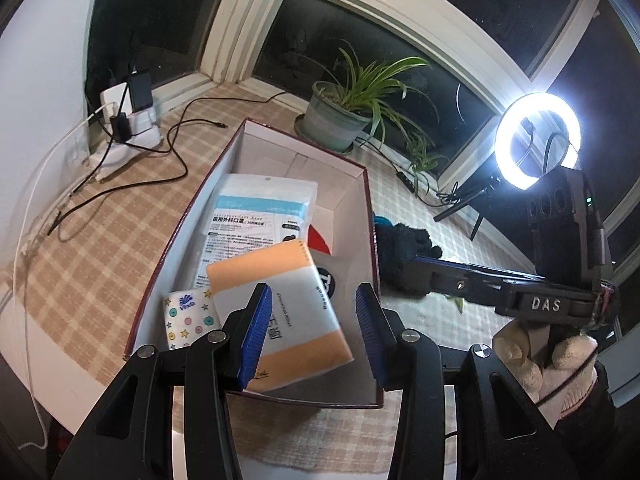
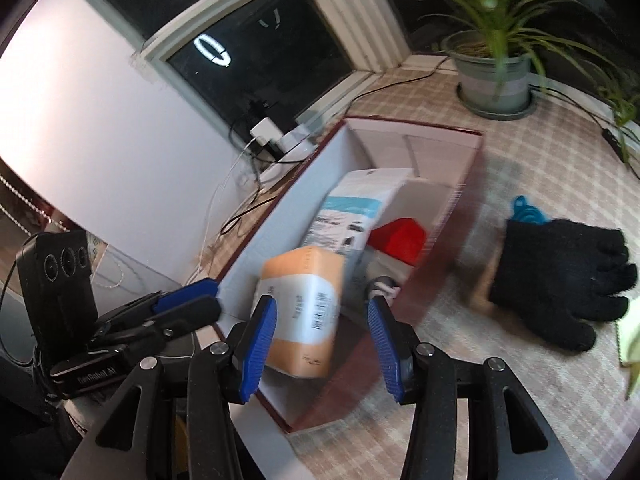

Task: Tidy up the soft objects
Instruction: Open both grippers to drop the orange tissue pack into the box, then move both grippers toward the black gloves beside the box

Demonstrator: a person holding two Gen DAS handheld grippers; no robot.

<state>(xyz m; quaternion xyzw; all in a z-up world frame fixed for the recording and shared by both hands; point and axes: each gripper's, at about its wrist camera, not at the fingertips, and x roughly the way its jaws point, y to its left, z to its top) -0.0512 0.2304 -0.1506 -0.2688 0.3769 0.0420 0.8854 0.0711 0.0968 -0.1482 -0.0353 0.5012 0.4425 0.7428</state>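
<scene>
An open cardboard box with dark red sides stands on the checked cloth. Inside lie a white mask packet, an orange and white tissue pack, a small patterned tissue pack and a red thing. My left gripper is open over the box's near end, above the orange pack. My right gripper is open and empty over the box's near corner. A black glove lies on the cloth right of the box.
A potted plant stands behind the box by the window. A ring light shines at the right. Chargers and cables lie at the back left. A blue item lies beside the glove.
</scene>
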